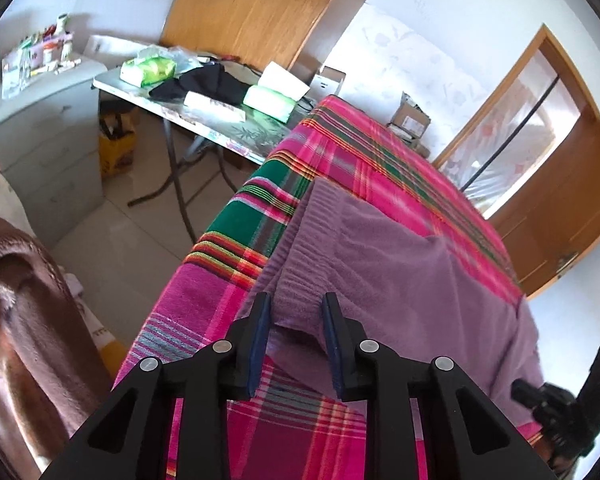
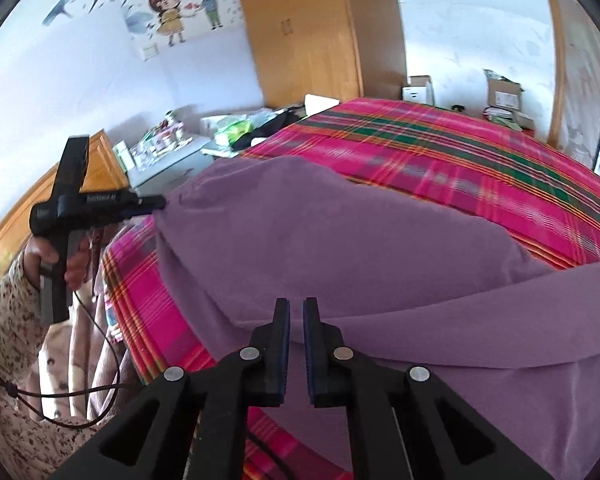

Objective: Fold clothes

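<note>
A purple knit garment [image 1: 400, 264] lies partly lifted over a bed with a pink and green plaid bedspread [image 1: 360, 160]. In the left wrist view my left gripper [image 1: 296, 320] stands at its ribbed hem, with a bunched corner of the cloth caught between the pads. The right wrist view shows that gripper [image 2: 160, 201] pulling the corner up at the left, held by a hand [image 2: 44, 256] in a speckled sleeve. My right gripper [image 2: 296, 320] is nearly closed on the near edge of the purple garment [image 2: 320, 232], and the cloth stretches between the two. The right gripper [image 1: 520, 390] also shows at the lower right.
Beyond the bed's far corner stands a folding table [image 1: 236, 128] with green packs and a black cloth. Grey drawers [image 1: 48, 140] are at the left and a wooden wardrobe [image 1: 260, 8] behind. Cardboard boxes [image 1: 412, 118] and a wooden door [image 1: 572, 208] are at the right. Brown fabric [image 1: 20, 300] fills the near left.
</note>
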